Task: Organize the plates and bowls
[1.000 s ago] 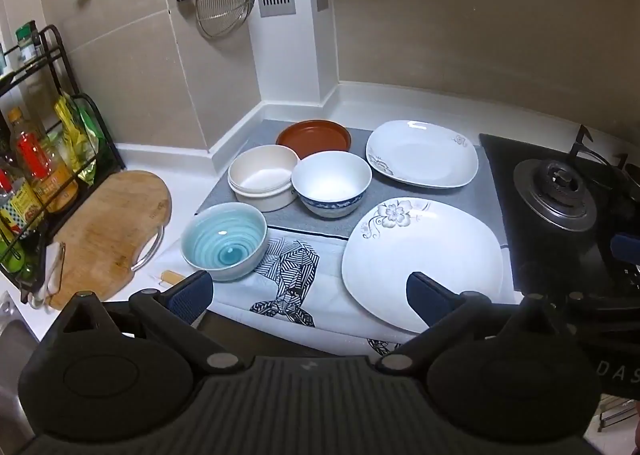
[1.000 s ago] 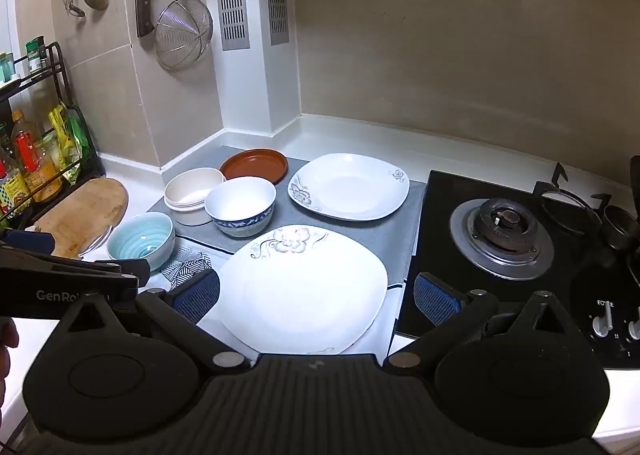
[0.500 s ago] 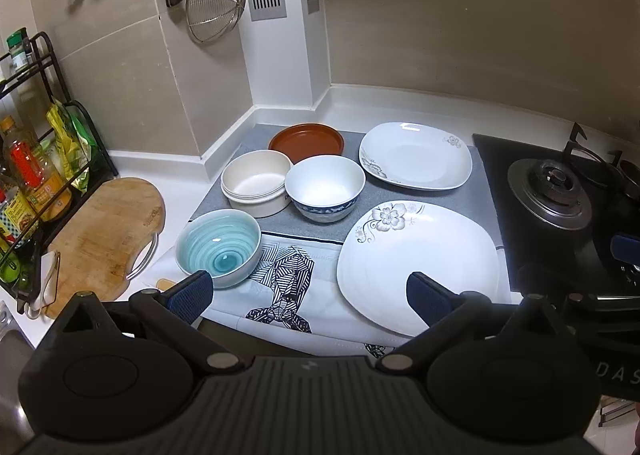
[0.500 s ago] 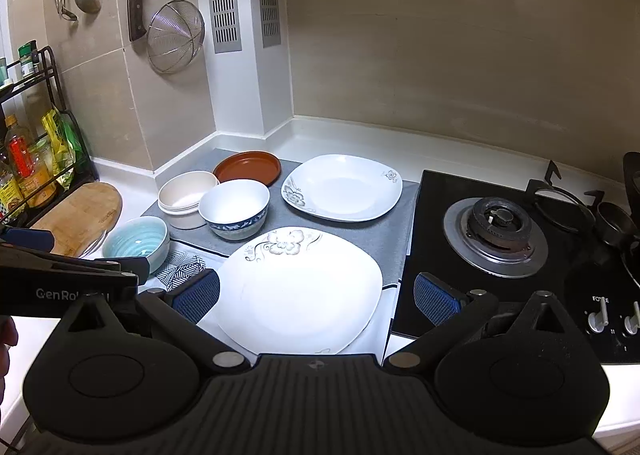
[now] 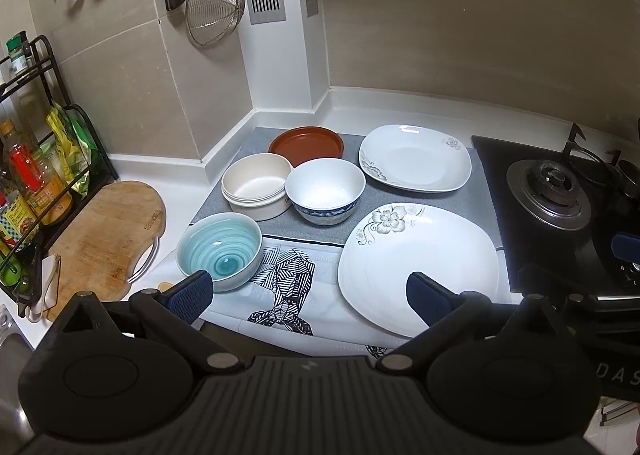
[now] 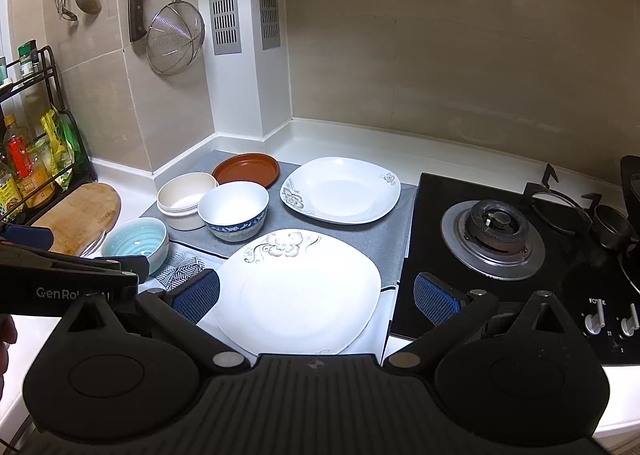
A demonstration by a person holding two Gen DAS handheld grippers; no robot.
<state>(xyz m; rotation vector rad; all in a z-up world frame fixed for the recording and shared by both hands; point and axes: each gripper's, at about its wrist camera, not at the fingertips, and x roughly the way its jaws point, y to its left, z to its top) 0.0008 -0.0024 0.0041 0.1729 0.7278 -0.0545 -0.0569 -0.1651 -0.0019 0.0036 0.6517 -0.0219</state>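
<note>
The large flowered plate (image 6: pixel 298 289) lies low in the middle of the right wrist frame, flat on the cloth, with the smaller plate (image 6: pixel 342 191) just above it on the grey mat (image 6: pixel 394 231). The right gripper (image 6: pixel 316 297) hangs over the big plate, fingers spread, gripping nothing. The left gripper (image 5: pixel 308 291) is likewise spread and empty, near the teal bowl (image 5: pixel 219 251). To lift the plate cleanly, I'd pinch one rim edge, tilt gently, and keep clear of the blue-rimmed bowl (image 6: pixel 233 210) and the stove (image 6: pixel 496 235).
</note>
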